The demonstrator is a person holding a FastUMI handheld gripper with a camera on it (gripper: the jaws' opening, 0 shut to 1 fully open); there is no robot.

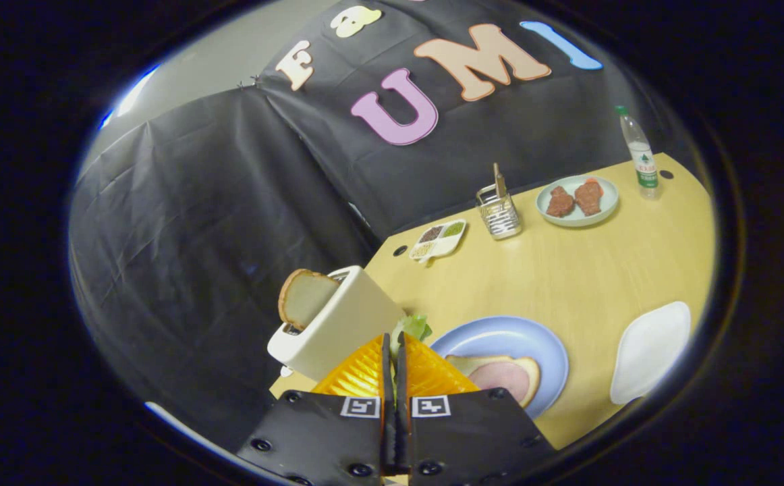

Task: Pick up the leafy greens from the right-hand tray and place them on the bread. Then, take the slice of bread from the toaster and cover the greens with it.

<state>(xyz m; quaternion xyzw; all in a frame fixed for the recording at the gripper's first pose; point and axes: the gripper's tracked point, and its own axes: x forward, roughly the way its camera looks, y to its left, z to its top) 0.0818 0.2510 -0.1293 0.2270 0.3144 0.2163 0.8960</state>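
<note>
The gripper (394,341) is seen nearest, its two fingers drawn almost together and clamped on the leafy greens (413,327), a small green tuft of which is pinched between the tips and sticks out just ahead of them. The greens are held above the table (567,277) (a pale wooden top), over its near edge, between the toaster (338,327) and the blue plate (507,337).

Just beside the fingers, the blue plate is set near the table's near edge. On it a slice of bread (493,371) is laid flat, with a pink slice of ham (505,378) on top of it. The greens are not touching this bread.

On the other side of the fingers, the white toaster is stood at the table's near corner. A second slice of bread (305,295) is seen standing up out of its slot, tilted.

A white tray (650,351) is placed beyond the blue plate, along the table's side edge, well apart from the fingers.

Farther off, near the far edge, a small divided dish (439,239) with dark and green fillings is found, then a wire holder (498,212) with a stick in it, then a pale plate (576,200) carrying two brown pieces of meat. A clear bottle (638,152) with a green cap is stood upright at the far corner
</note>
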